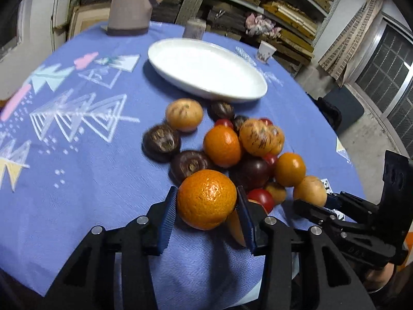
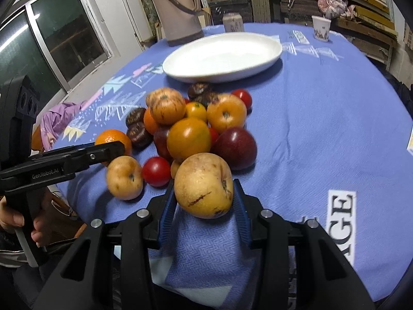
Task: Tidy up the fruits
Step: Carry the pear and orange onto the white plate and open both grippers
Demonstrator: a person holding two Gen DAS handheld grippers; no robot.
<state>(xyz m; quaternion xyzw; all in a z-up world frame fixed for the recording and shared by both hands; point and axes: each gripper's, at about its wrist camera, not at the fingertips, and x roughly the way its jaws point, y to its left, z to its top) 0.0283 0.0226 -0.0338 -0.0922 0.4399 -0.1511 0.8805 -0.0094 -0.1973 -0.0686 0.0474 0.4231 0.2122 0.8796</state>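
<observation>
While both tools are loaded, the scene reads as follows, with places given relative to the white oval dish.

Left gripper: the left gripper (image 1: pixel 206 201) pinches an orange mandarin (image 1: pixel 206 199) between its blue ribbed pads, on the near side of the fruit pile, well short of the dish.

Right gripper: the right gripper (image 2: pixel 204 193) clamps a yellow-brown apple (image 2: pixel 204 186) with dark scars, likewise on the near side of the pile from the dish.

Dish: the white oval dish (image 2: pixel 268 59) holds no fruit.

Fruit pile: the fruit pile (image 2: pixel 191 126) lies on the cloth just in front of the dish; oranges, yellow speckled fruit, dark purple round fruit, a dark red plum (image 2: pixel 236 147) and small red tomatoes (image 2: pixel 156 171) touch one another.

Obstructions: the pile sits between each held fruit and the dish; the left tool's finger reaches across in front of the pile's left edge in the right wrist view.

Behind the dish: a tall beige thermos jug (image 2: pixel 178 7), a small printed can (image 2: pixel 233 22) and a patterned paper cup (image 2: pixel 320 28) stand apart along the far table edge.

Surface: a round table under a blue tablecloth (image 2: pixel 322 108) printed with white triangle outlines and pastel shapes.

Room: shelving stacked with timber and cardboard (image 1: pixel 258 2) behind the table; a metal-framed window (image 2: pixel 51 36) left of it.
</observation>
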